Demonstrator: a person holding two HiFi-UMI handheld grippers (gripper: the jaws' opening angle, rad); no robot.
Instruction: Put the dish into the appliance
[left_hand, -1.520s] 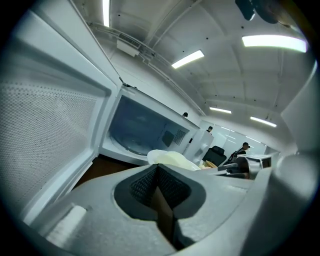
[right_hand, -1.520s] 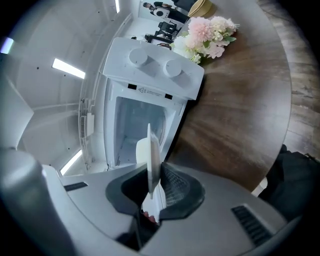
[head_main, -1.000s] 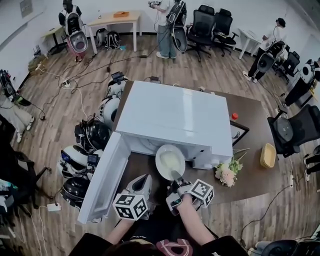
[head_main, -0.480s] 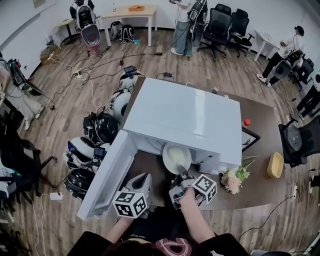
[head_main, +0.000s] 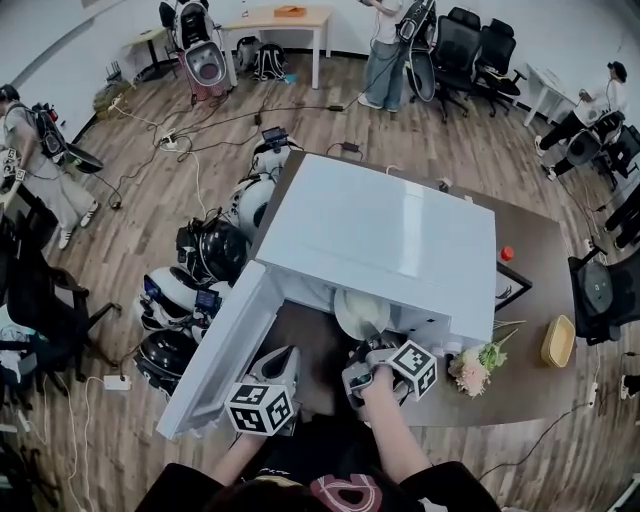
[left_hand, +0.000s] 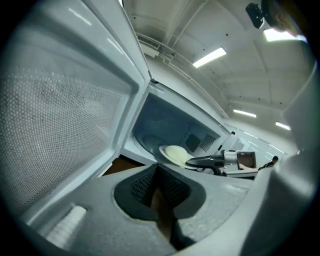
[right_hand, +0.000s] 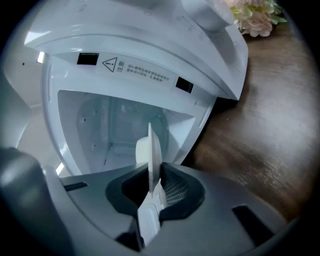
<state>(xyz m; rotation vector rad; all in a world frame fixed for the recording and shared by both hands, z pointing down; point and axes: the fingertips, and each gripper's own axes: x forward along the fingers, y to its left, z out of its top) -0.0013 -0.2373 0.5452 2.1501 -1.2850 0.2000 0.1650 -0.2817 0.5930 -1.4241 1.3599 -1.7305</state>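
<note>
Pushed inward, round white dish (head_main: 357, 313) enters glossy microwave (head_main: 380, 235), pinched by right gripper (right_hand: 150, 191); left gripper (left_hand: 157, 189) closed.

Way into the microwave
I see the microwave (head_main: 380, 240) cavity (right_hand: 120, 125) clear behind the dish (head_main: 355, 315) at its mouth; its open door (head_main: 215, 355) walls the left, flowers (head_main: 475, 365) crowd its right front corner.

Appliance (head_main: 380, 240): smooth white shell is gleaming softly at frame centre, like painted metal.
Door (left_hand: 60, 125): inner panel at left is showing a fine dotted mesh, matt.
Dish (right_hand: 149, 150): is looking glossy, smooth, white, ceramic-like.
Desk (right_hand: 260, 125): dark wood grain at right is showing a low sheen.
Right claw (right_hand: 151, 187): grey matt plastic is surrounding dark ribbed pads (right_hand: 171, 190).
</note>
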